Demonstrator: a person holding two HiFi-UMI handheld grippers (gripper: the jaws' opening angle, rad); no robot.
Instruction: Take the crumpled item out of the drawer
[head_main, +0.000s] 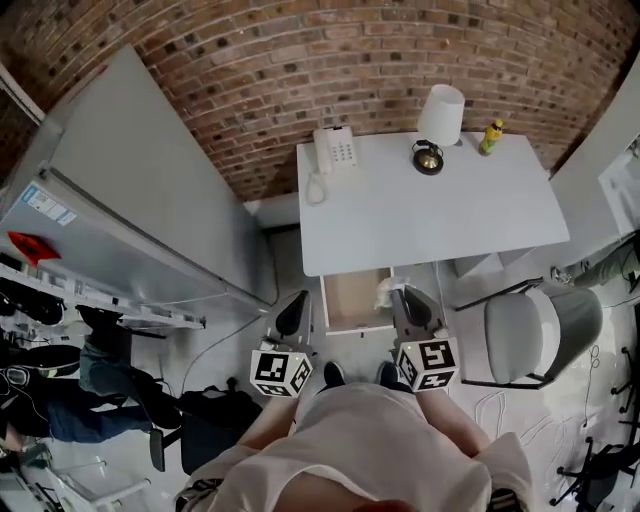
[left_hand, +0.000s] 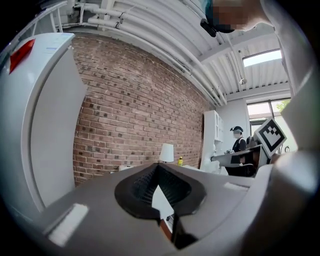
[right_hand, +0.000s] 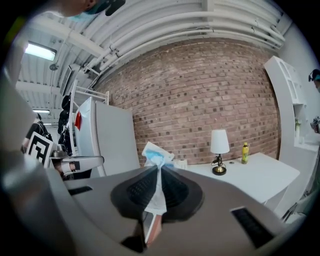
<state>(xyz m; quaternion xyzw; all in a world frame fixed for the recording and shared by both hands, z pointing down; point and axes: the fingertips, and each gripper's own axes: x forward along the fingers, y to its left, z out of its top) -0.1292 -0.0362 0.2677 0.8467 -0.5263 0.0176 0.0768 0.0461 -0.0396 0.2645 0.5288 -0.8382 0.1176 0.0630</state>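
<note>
Two grippers hang near the open drawer under the near edge of the white table. My right gripper has its fingers pinched on the crumpled item, a white and blue wad over the drawer's right edge. My left gripper, further left, has its fingers closed on each other.

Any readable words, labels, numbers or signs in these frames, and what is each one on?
No text can be read.
Fridge label and red sticker: print too small.
Telephone keypad: digits too small.
Yellow bottle label: blurred.
Marker cubes: square patterns only, no letters.
</note>
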